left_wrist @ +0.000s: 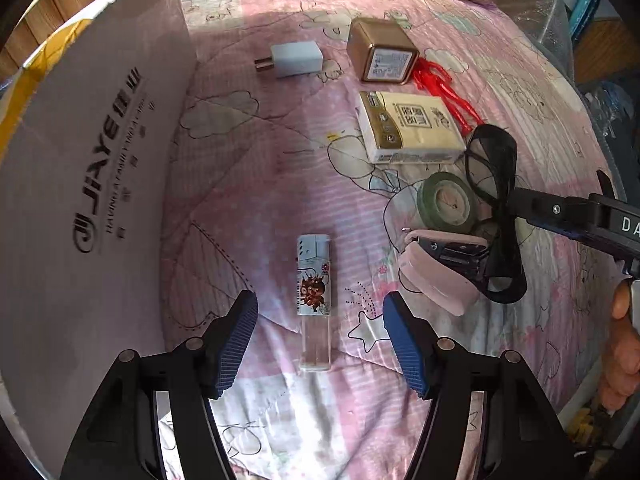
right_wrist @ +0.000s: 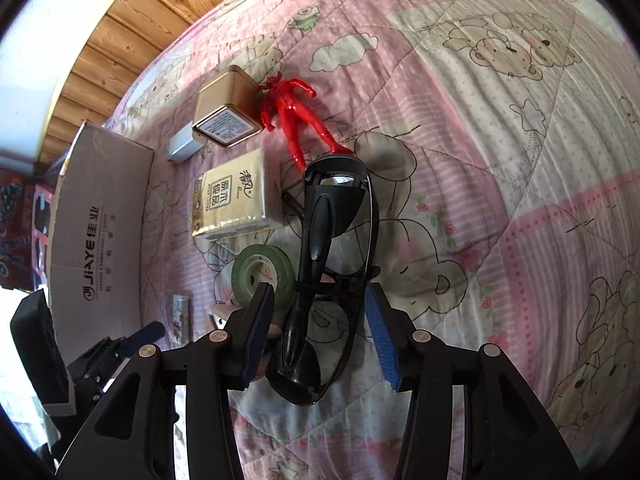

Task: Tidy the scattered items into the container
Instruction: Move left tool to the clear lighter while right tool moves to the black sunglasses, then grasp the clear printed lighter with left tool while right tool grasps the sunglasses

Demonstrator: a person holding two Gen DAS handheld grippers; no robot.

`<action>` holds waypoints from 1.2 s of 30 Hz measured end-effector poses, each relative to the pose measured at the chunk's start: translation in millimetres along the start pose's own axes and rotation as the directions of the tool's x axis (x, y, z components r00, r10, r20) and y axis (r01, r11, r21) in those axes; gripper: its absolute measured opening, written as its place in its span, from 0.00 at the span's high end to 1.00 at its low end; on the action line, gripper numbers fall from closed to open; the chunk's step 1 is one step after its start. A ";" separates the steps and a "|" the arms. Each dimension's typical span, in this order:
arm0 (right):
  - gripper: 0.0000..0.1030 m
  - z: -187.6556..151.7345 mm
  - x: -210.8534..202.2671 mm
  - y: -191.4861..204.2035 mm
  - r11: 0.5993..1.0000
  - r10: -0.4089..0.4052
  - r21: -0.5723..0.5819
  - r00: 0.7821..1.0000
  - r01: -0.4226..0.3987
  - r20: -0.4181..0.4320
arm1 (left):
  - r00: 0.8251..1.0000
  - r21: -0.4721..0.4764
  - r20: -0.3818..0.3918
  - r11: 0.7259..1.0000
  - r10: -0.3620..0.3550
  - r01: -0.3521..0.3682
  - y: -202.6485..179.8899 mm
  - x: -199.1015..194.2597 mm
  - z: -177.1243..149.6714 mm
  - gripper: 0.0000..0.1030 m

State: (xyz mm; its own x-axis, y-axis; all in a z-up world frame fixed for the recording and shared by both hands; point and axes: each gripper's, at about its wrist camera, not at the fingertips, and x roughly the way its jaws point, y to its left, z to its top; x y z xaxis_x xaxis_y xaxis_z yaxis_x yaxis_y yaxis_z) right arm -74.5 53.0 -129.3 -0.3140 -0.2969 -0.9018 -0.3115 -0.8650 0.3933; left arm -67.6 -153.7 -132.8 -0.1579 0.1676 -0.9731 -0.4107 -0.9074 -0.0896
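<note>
Our left gripper [left_wrist: 320, 340] has its jaws spread either side of the lighter [left_wrist: 314, 300] on the bed [left_wrist: 280, 168], lined up to pinch it. Right gripper [right_wrist: 320, 336], jaws likewise released, straddles the glasses [right_wrist: 328, 272]. The box [left_wrist: 80, 184] waits left.

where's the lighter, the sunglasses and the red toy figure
lighter [left_wrist: 314, 280], left wrist view, on its printed label
sunglasses [right_wrist: 320, 236], right wrist view, on the folded temple arm
red toy figure [right_wrist: 294, 110], right wrist view, on its torso
</note>
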 end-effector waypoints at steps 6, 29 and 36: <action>0.41 5.0 16.9 -0.1 1.000 -0.024 -0.006 0.999 0.024 -0.025 | 1.000 0.084 0.029 0.996 -0.001 -0.001 -6.7 16.1 -3.5 0.17; 0.36 -4.9 17.0 16.3 0.982 -0.112 -0.151 0.994 0.113 0.020 | 0.989 0.116 0.147 0.993 0.009 -0.026 -17.5 21.9 -16.9 0.00; 0.49 -4.2 11.7 10.8 0.982 -0.135 -0.133 0.991 0.136 0.014 | 0.997 0.088 0.071 0.996 0.004 -0.011 -13.6 20.1 -2.2 0.16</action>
State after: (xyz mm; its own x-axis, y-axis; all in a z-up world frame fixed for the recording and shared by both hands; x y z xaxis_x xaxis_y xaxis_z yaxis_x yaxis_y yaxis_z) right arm -77.8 38.5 -136.3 -0.2817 -0.1718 -0.9440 -0.2295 -0.9432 0.2402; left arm -63.1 -138.8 -151.6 -0.2229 0.1905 -0.9560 -0.4867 -0.8715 -0.0602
